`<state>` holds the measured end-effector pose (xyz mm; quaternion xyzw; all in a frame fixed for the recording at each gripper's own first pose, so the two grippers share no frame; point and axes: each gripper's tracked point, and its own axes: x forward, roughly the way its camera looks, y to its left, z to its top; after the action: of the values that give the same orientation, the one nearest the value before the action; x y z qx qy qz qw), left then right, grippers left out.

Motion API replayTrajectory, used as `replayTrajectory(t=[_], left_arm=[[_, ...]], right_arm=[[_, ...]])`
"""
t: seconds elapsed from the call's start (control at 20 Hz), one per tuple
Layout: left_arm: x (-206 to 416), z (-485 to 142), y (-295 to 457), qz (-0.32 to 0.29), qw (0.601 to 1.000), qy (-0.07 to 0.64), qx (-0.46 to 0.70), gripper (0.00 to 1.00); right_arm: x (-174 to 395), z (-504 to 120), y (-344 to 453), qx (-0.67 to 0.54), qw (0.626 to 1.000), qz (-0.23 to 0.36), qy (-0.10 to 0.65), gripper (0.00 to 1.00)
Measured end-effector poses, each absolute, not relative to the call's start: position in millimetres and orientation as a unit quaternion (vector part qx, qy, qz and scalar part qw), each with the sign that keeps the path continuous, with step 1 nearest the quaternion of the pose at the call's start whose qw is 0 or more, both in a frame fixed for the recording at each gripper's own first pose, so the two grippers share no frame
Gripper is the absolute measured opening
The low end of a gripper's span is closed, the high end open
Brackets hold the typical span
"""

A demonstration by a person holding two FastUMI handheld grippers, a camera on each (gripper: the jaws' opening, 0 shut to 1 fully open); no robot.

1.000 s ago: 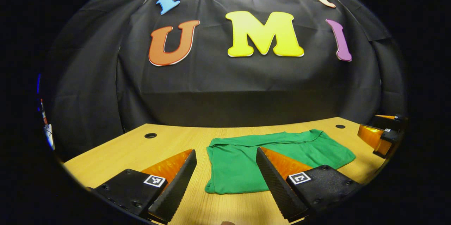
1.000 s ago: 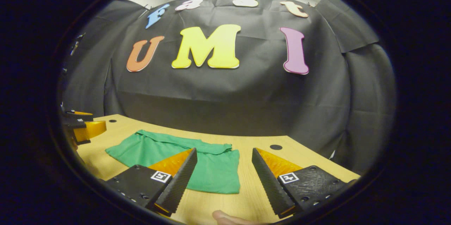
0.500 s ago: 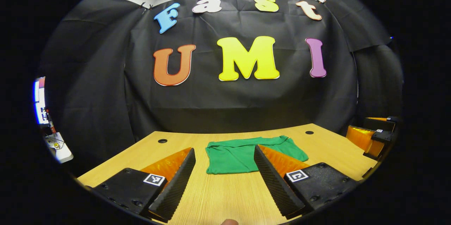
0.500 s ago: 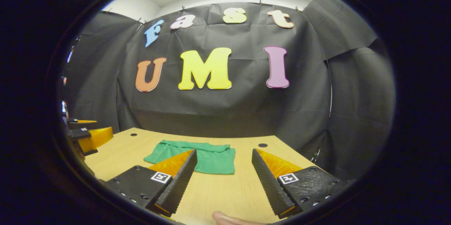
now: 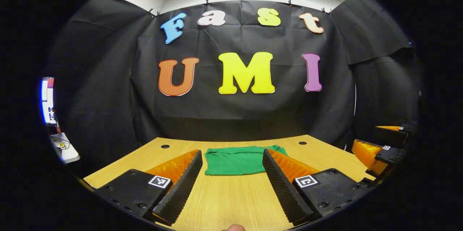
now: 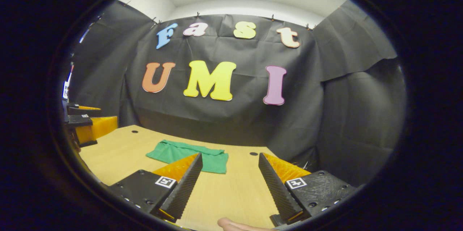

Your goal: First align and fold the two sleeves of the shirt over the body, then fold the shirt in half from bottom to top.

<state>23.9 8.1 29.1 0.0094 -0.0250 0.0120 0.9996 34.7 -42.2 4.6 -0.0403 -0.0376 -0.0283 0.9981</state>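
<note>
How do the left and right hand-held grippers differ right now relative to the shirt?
The left hand-held gripper faces the folded shirt squarely, framed between its fingers; the right hand-held gripper sees the shirt off to its left, partly behind one finger. Both are open, holding nothing, above the table.

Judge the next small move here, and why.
Probably none beyond resting both grippers: the shirt lies as a compact folded rectangle on the table, and the left gripper and right gripper are open, clear of it.
</note>
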Motion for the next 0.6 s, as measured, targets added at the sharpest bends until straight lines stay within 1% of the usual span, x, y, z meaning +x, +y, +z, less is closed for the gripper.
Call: replayTrajectory(t=[0.15,0.25,0.3,0.35,0.5,0.6], left_arm=[[33,20,4,0.013,1.000,-0.017,-0.013,1.00],[38,16,5,0.018,0.999,-0.017,-0.022,1.00],[40,16,6,0.021,0.999,-0.019,-0.024,1.00],[43,16,5,0.023,0.999,-0.019,-0.021,1.00],[44,8,0,0.020,1.000,-0.012,-0.007,1.00],[45,9,-4,0.016,1.000,-0.015,-0.002,1.00]], right_arm=[[34,-1,-32,-0.041,0.998,-0.007,-0.049,0.95],[40,-8,-39,-0.038,0.998,-0.003,-0.045,0.95],[43,-12,-41,-0.038,0.999,-0.001,-0.038,0.97],[45,-13,-43,-0.032,0.999,0.000,-0.035,0.95],[47,-14,-47,-0.014,1.000,0.003,-0.026,0.97],[47,-13,-50,-0.015,1.000,-0.001,-0.027,0.95]])
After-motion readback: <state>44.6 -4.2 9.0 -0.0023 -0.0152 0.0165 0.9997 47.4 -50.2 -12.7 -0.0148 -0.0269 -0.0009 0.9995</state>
